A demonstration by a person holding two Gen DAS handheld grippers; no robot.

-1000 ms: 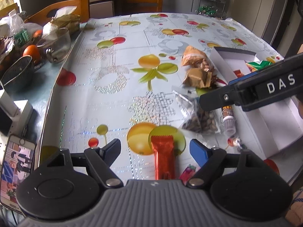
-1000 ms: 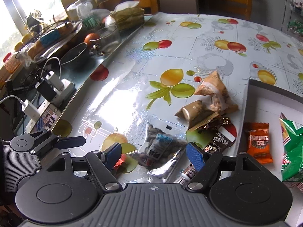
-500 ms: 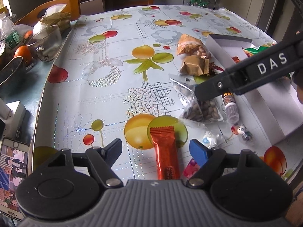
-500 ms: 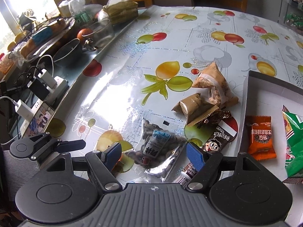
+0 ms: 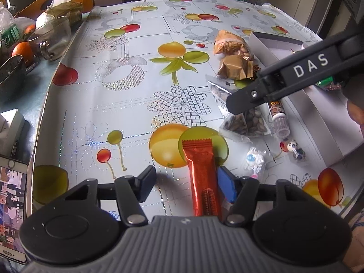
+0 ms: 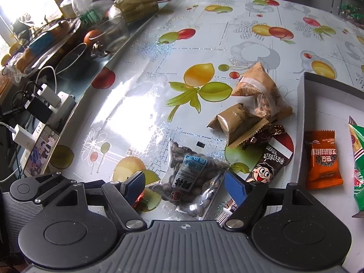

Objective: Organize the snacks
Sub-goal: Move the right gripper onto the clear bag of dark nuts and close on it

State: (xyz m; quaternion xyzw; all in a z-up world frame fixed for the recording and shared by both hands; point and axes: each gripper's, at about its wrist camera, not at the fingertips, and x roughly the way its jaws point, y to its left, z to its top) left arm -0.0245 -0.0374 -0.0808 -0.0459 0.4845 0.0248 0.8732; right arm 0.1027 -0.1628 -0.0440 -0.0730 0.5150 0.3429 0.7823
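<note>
Nearest the viewer, at the near edge of the desk (image 5: 127,118), the left gripper (image 5: 186,182) hovers low with its jaws apart around a red bar (image 5: 201,170). The bar lies flat and lengthwise between the fingers; the blue pad on the right looks to be touching its side, while the left finger stands clear, so nothing is clamped yet. The jaws seem to be lined up with the bar's long sides for a pinch across its width.

Just beside it, toward the right edge, the right gripper (image 6: 185,185) also hangs open, its fingers straddling a clear seed bag (image 6: 193,179) that lies flat on the desk. Neither finger presses the bag. A small wrapped candy (image 5: 254,159) lies between the two grippers.

A little farther in, a brown cartoon pack (image 6: 270,161), a tan pillow pack (image 6: 236,120) and a peanut bag (image 6: 261,91) lie bunched together, touching, right beside the left wall of a white box (image 6: 301,122). They look gathered there for loading.

Inside the box, at the right edge of the desk, an orange pack (image 6: 323,159) and a green bag (image 6: 358,166) already lie flat, side by side.

Along the far left edge sit a glass jug (image 5: 51,38), an orange (image 5: 21,50) and other clutter, well apart from the snacks.
</note>
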